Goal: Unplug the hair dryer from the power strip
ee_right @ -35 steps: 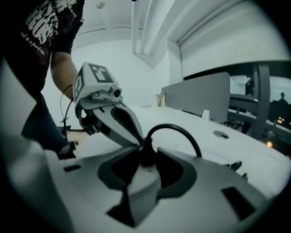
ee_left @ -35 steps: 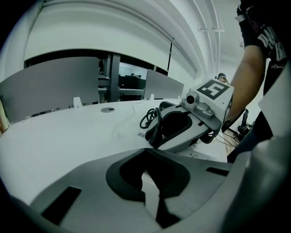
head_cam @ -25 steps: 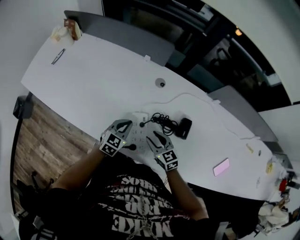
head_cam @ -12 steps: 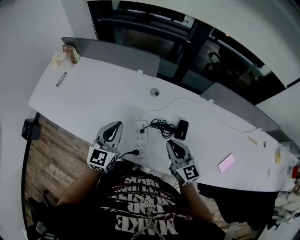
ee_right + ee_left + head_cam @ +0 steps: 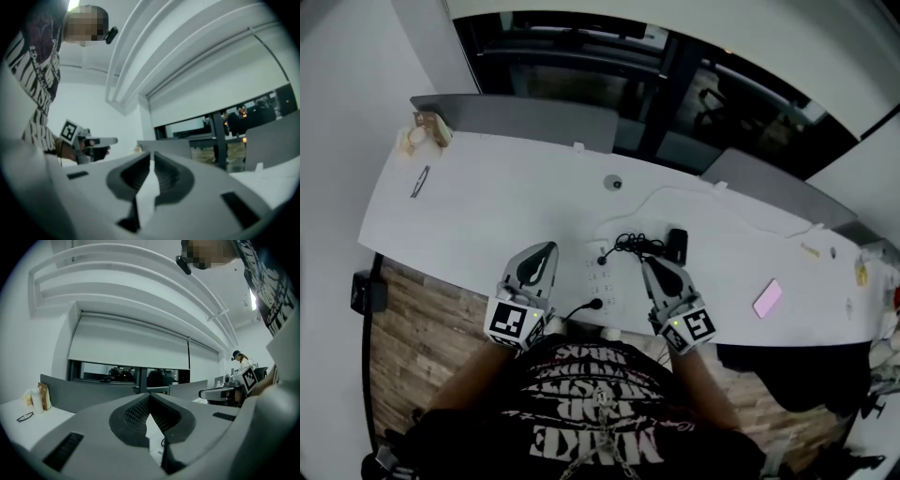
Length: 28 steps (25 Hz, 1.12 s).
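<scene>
The white power strip [image 5: 602,274] lies on the white table [image 5: 487,206] between my two grippers. A black plug [image 5: 602,258] sits in its far end. Its cord runs to a coiled bundle [image 5: 633,246] and the black hair dryer [image 5: 677,245]. A second black plug [image 5: 593,304] sits in the near end, with its cable leading to the table edge. My left gripper [image 5: 546,253] [image 5: 150,397] hangs left of the strip, shut and empty. My right gripper [image 5: 648,263] [image 5: 151,157] hangs right of it, level, jaws together with nothing between them.
A pink phone [image 5: 767,298] lies at the right. Glasses [image 5: 420,181] and a brown bag [image 5: 425,130] sit far left. A round grommet [image 5: 613,182] and a thin white cable [image 5: 694,193] lie behind the strip. Grey partitions [image 5: 516,117] line the far edge. Wooden floor [image 5: 422,319] shows below.
Both grippers have lifted off the power strip and drawn back toward the person, spreading to either side of it. Strip, plugs and dryer stay where they were.
</scene>
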### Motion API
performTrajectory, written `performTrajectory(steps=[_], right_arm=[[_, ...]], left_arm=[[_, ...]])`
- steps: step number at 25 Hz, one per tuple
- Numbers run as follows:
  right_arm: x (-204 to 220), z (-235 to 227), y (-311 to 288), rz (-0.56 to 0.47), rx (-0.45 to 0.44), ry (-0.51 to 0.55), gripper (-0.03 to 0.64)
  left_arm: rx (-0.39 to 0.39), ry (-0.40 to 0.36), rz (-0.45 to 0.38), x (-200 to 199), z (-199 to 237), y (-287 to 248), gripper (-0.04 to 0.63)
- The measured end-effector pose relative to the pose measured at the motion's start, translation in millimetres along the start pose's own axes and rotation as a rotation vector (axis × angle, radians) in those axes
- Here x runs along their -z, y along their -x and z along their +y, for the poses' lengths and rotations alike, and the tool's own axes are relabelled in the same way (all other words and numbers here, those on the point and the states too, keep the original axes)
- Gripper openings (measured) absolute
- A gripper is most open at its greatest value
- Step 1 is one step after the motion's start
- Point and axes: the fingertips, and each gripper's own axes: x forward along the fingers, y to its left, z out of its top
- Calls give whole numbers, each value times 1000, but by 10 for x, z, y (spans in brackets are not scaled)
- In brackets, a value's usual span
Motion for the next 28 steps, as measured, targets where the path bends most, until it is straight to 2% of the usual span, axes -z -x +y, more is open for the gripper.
performTrajectory(steps=[9, 15, 21, 28], right_arm=[[83, 298, 26, 35, 132, 0, 48], [211, 384, 153, 69, 181, -14, 49], [213, 277, 234, 69, 163, 5, 48], [167, -34, 414, 73, 41, 43, 49]], left_arm=[[114, 57, -14, 21, 217, -16, 23], [171, 88, 5, 184, 147, -38, 23], [138, 103, 45, 330, 116, -93, 23], [40, 82, 62, 363, -186, -218, 23]])
